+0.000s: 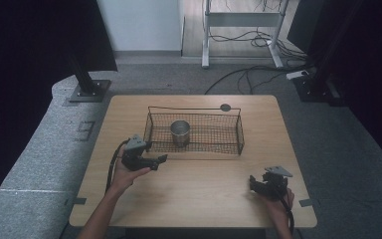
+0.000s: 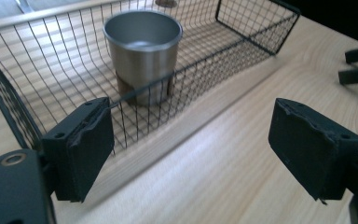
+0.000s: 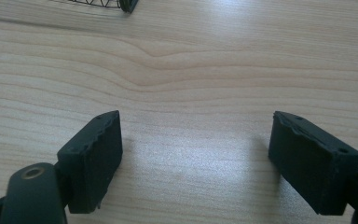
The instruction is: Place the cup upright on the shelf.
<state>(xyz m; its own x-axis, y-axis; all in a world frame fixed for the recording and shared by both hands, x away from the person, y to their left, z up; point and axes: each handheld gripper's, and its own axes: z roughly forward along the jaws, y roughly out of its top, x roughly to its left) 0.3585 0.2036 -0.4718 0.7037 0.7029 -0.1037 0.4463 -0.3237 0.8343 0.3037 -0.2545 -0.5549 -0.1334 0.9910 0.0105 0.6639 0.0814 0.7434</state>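
High view: left gripper (image 1: 160,160) gapes beside wire basket (image 1: 239,130).

1. Metal cup (image 1: 180,131): plain cylindrical steel body with a matte silver finish. It stands upright, mouth open upward, and looks empty in the left gripper view.
2. Wire basket (image 1: 238,130): black mesh, rectangular, low-walled, open top. It rests flat on the far half of the wooden table (image 1: 204,189).
3. The cup sits inside the basket, left of its centre, near the front wall.
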